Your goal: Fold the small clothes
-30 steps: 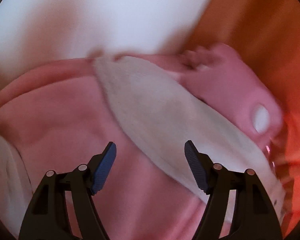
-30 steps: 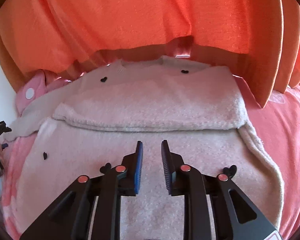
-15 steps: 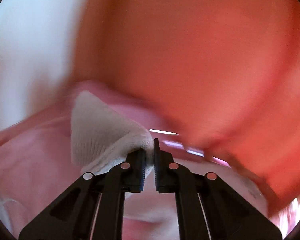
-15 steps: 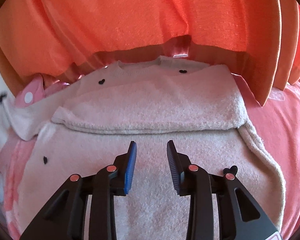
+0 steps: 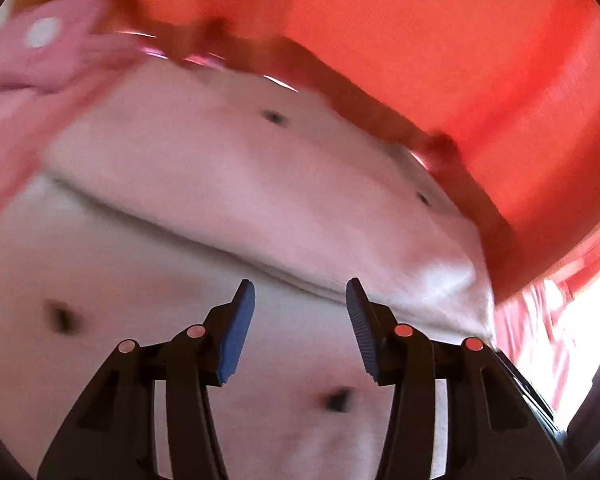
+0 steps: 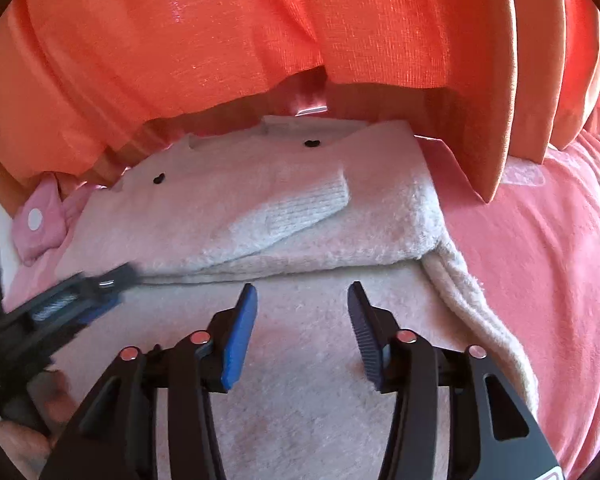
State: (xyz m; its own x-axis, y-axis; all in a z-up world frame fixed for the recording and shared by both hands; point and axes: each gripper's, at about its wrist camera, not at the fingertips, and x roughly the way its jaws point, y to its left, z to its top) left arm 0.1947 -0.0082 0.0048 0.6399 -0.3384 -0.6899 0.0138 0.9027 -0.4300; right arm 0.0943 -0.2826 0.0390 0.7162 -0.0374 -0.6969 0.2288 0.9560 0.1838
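A cream fuzzy sweater with small black hearts (image 6: 308,320) lies flat on a pink sheet (image 6: 540,264). Its upper part is folded, and the left sleeve (image 6: 296,208) lies across the folded part. My right gripper (image 6: 302,324) is open and empty just above the sweater's lower half. My left gripper (image 5: 300,324) is open and empty over the same sweater (image 5: 228,184), in a blurred view. It also shows in the right wrist view (image 6: 60,304), at the sweater's left edge.
An orange curtain (image 6: 260,40) hangs behind the sweater and touches its collar edge. A pink garment with a white dot (image 6: 40,220) lies at the far left. The pink sheet extends to the right.
My left gripper gripped the sleeve, carried it across onto the folded part and let go; it is now open. My right gripper opened wider and stayed in place.
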